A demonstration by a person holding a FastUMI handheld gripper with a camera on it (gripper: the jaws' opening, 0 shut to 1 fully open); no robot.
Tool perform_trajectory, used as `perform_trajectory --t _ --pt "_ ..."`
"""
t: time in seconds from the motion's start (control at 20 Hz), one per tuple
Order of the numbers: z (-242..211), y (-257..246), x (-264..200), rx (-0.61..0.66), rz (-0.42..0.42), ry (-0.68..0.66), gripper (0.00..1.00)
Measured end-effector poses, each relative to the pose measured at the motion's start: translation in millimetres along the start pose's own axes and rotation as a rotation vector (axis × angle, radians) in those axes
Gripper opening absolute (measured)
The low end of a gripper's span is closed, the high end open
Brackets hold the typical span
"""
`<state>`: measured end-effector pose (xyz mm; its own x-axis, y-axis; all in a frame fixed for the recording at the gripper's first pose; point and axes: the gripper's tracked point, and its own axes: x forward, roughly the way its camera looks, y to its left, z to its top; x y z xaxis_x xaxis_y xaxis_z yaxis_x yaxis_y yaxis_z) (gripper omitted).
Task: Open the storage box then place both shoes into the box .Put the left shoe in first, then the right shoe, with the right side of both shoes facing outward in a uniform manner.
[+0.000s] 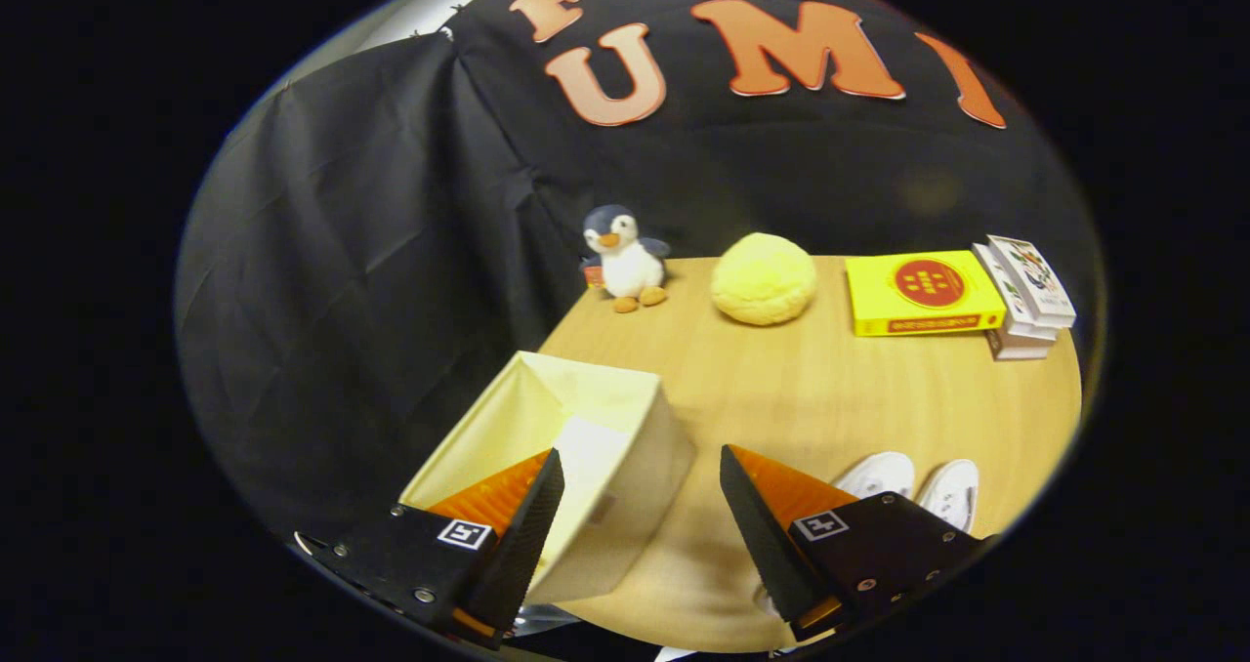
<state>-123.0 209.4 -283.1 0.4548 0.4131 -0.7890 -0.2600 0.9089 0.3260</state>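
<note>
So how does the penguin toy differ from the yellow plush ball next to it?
The penguin toy stands upright by the black cloth wall; the yellow plush ball sits rounder and lower, further along the table. The penguin is dark, white and orange, the ball plain yellow. The ball looks bulkier. Both are soft and rest far beyond the open fingers of the gripper.
</note>
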Motion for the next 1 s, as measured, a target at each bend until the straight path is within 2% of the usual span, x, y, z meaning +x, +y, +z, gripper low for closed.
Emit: perform_trajectory --t 0.3,0.4,0.55,0.8,1.0 --pt "-67 -100 -18 0.031 -0.213 0.093 0.94" --pt "-87 -123 -22 0.032 -0.273 0.129 0.89" --pt "-116 -147 -25 0.007 -0.320 0.186 0.80" --pt "-145 -173 -11 0.014 -0.385 0.200 0.72" --pt "-149 -184 12 0.064 -0.404 0.174 0.45"
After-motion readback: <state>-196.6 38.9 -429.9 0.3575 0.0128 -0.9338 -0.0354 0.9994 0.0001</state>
